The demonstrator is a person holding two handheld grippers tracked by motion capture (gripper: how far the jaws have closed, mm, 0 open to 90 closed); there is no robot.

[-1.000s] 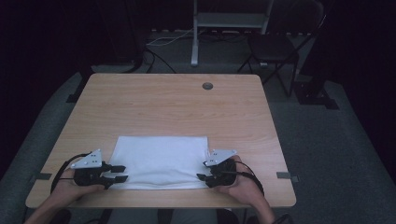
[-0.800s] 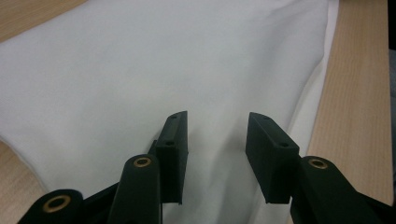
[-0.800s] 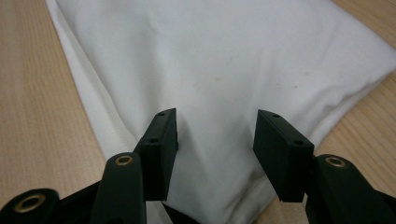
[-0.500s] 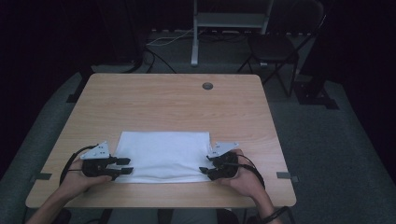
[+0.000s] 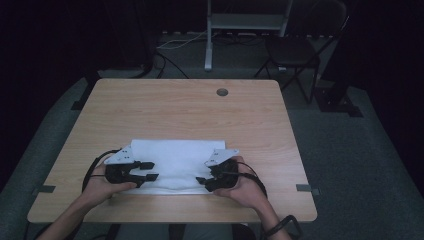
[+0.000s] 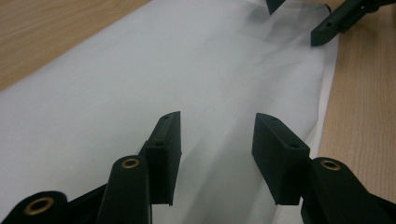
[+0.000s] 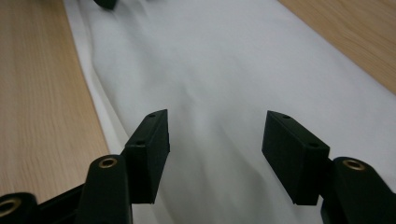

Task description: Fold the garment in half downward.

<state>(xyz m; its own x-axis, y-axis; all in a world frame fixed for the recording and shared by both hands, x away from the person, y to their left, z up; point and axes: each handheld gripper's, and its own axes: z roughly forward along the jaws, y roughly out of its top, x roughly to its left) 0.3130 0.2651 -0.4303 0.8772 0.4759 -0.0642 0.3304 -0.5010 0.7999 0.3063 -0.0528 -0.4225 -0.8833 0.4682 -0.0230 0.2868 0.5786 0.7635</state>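
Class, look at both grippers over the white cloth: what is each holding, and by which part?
Nothing. The left gripper and right gripper have just opened their jaws above the white cloth.

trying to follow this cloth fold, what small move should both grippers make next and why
Probably slide both grippers toward the cloth's near edge and close on it. The left gripper and right gripper have just been opening; their jaws stand apart over the white fabric with nothing pinched. The cloth lies flat on the table, so a fresh grip seems needed before lifting.
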